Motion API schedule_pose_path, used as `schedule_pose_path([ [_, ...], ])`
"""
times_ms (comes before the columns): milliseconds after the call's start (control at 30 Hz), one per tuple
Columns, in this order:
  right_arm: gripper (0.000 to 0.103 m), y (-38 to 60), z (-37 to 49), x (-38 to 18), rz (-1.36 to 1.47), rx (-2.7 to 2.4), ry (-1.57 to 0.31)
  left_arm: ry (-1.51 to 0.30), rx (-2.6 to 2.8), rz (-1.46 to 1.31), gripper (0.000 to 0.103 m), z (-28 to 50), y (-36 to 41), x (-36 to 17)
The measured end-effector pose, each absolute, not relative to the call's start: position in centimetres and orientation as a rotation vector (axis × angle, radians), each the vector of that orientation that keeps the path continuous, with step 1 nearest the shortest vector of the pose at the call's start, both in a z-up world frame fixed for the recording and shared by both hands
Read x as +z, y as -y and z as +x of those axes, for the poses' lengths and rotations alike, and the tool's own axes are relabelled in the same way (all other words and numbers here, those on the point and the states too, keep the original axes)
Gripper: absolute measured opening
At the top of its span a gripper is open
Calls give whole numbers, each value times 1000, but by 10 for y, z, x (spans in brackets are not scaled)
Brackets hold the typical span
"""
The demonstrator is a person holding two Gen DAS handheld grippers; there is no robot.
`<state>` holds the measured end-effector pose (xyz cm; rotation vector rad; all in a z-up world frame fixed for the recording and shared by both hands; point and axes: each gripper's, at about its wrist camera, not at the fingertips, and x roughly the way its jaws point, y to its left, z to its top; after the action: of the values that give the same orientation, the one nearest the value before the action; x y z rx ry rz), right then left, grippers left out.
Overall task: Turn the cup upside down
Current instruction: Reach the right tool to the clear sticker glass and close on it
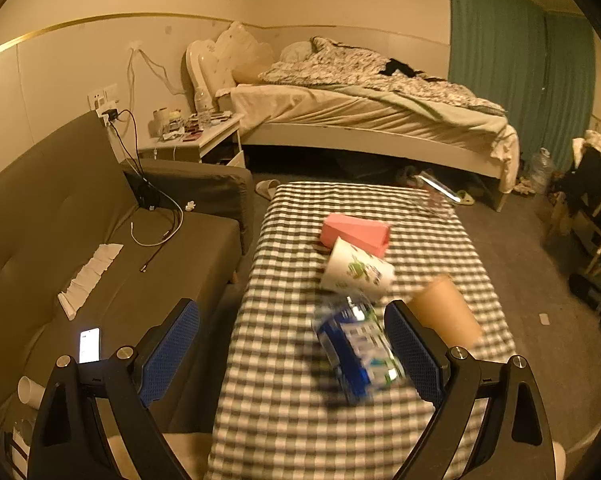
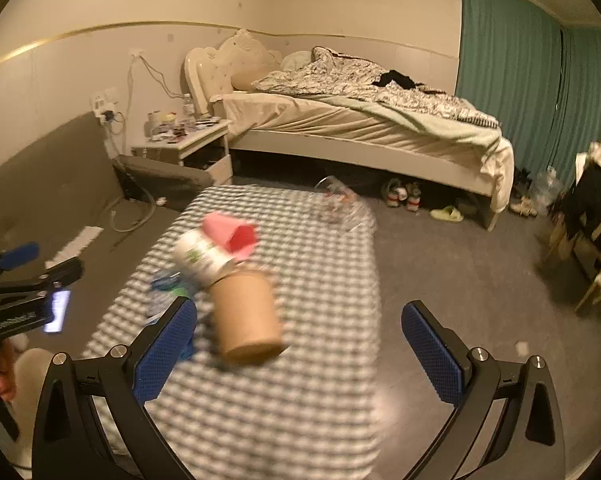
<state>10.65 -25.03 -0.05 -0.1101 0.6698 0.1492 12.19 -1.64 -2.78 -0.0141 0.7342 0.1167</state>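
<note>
On the checked tablecloth point(image 1: 284, 408) lie several cups. A brown paper cup point(image 1: 444, 312) lies just past my left gripper's right finger. In the right wrist view, the brown paper cup point(image 2: 246, 316) lies blurred between my right gripper's fingers, nearer the left one. A white cup with green print point(image 1: 356, 272) and a pink cup point(image 1: 356, 232) lie on their sides behind it. My left gripper point(image 1: 292, 354) is open over a blue-and-white plastic bottle point(image 1: 360, 352). My right gripper point(image 2: 300, 348) is open and holds nothing.
A clear glass point(image 2: 340, 204) stands at the table's far end. A grey sofa point(image 1: 100, 240) with a lit phone point(image 1: 89, 345) and cables runs along the left. Beyond are a bed point(image 1: 360, 120), a nightstand point(image 1: 196, 136) and shoes on the floor; a chair point(image 2: 596, 216) stands right.
</note>
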Motion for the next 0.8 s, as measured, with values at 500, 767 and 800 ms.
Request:
schedule_pose_path([
  [500, 103, 287, 365, -74, -275, 282, -788, -829, 217, -45, 96, 288, 7, -87],
  [767, 103, 267, 462, -132, -372, 335, -828, -839, 222, -8, 96, 346, 13, -109],
  [800, 103, 266, 471, -139, -385, 337, -841, -841, 222, -4, 96, 349, 14, -111],
])
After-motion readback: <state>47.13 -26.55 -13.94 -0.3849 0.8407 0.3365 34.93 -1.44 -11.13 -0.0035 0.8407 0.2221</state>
